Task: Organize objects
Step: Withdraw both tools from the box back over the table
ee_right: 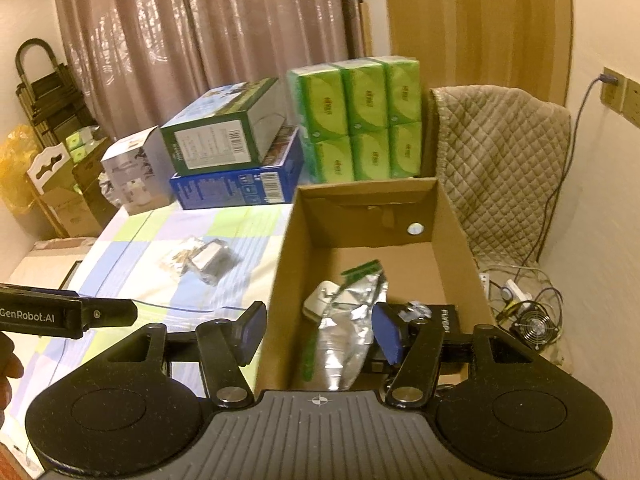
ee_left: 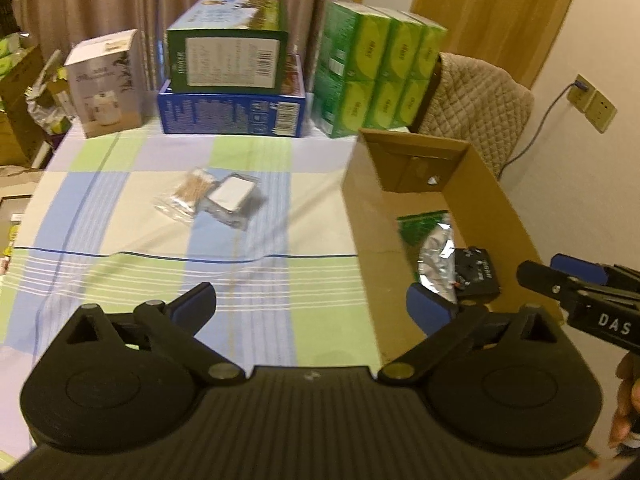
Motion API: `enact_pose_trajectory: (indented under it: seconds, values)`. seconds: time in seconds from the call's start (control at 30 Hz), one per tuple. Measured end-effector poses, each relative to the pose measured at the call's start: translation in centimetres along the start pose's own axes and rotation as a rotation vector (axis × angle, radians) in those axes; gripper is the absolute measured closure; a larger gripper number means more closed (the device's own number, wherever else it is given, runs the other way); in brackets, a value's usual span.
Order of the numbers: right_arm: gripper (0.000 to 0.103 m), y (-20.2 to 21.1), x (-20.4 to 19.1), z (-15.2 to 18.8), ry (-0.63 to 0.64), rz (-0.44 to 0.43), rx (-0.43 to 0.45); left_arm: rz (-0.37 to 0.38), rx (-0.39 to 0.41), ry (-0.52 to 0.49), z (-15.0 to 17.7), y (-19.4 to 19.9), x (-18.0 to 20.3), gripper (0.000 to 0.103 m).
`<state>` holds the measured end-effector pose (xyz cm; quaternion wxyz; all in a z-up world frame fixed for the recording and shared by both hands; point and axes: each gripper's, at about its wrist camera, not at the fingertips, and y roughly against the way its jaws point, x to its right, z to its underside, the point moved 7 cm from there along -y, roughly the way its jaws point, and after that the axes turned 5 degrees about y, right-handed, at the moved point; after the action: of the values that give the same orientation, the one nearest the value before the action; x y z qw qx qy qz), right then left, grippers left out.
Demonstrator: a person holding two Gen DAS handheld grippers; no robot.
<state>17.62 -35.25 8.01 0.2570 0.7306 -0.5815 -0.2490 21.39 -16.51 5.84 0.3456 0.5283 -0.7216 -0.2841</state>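
**Box half filled, two packets still out on the surface**

Both tools hang released and empty over a checked cloth. The left hand-held gripper [ee_left: 310, 306] has its jaws spread wide above the surface [ee_left: 120, 216], and ahead of it, well apart from its tips, lie the two things not yet sorted: a clear bag of swabs [ee_left: 188, 194] and a small white-faced packet [ee_left: 232, 196], touching each other. They sit in open cloth, probably left there as the next pick, since nothing crowds them.

To that gripper's right stands the open carton [ee_left: 500, 208], its near wall just beside the right finger. The right hand-held gripper [ee_right: 318, 330], also spread and holding nothing, hovers over the carton's near end. Directly below its tips are a foil pouch [ee_right: 348, 344], a white adapter [ee_right: 320, 300] and a black box [ee_right: 444, 316], with a green strip [ee_right: 362, 270] farther in. These look gathered there as the sorted lot.

Beyond both tools, stacked boxes [ee_left: 228, 80] and green tissue packs [ee_left: 376, 72] line the far edge, seemingly out of the way.
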Motion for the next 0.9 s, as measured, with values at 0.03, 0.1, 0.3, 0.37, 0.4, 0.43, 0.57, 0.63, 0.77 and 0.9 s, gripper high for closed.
enact_pose_trajectory:
  seconds: [0.03, 0.1, 0.3, 0.37, 0.4, 0.43, 0.57, 0.63, 0.77, 0.9]
  values:
    - [0.047, -0.1, -0.4, -0.1, 0.005, -0.004, 0.001, -0.008, 0.006, -0.003, 0.0, 0.1, -0.5, 0.001]
    - [0.046, -0.4, -1.3, -0.3, 0.014, -0.013, 0.003, -0.027, 0.021, -0.007, 0.0, 0.3, -1.7, 0.001]
    - [0.045, -1.3, -4.6, -0.9, 0.041, -0.044, 0.013, -0.076, 0.055, -0.001, 0.0, 0.6, -6.3, 0.001]
    - [0.044, -1.9, -5.9, -1.2, 0.046, -0.065, 0.017, -0.094, 0.060, -0.002, -0.1, 0.5, -8.0, 0.001]
    - [0.044, -2.2, -6.6, -1.4, 0.050, -0.075, 0.019, -0.104, 0.061, 0.000, -0.1, 0.4, -8.9, 0.001]
    - [0.044, -2.6, -7.3, -1.6, 0.055, -0.085, 0.021, -0.115, 0.061, 0.006, -0.2, 0.2, -9.9, 0.001]
    - [0.044, -4.7, -10.0, -2.2, 0.073, -0.122, 0.015, -0.143, 0.060, 0.043, -0.7, -0.6, -13.8, 0.001]
    - [0.043, -6.1, -11.1, -2.5, 0.075, -0.136, 0.008, -0.157, 0.060, 0.048, -1.0, -1.4, -15.4, 0.001]
    - [0.043, -9.2, -13.2, -3.0, 0.092, -0.159, -0.007, -0.174, 0.062, 0.055, -1.8, -3.1, -18.3, 0.001]
    - [0.043, -13.3, -14.7, -2.9, 0.117, -0.164, -0.037, -0.182, 0.068, 0.035, -2.7, -5.4, -20.3, 0.001]
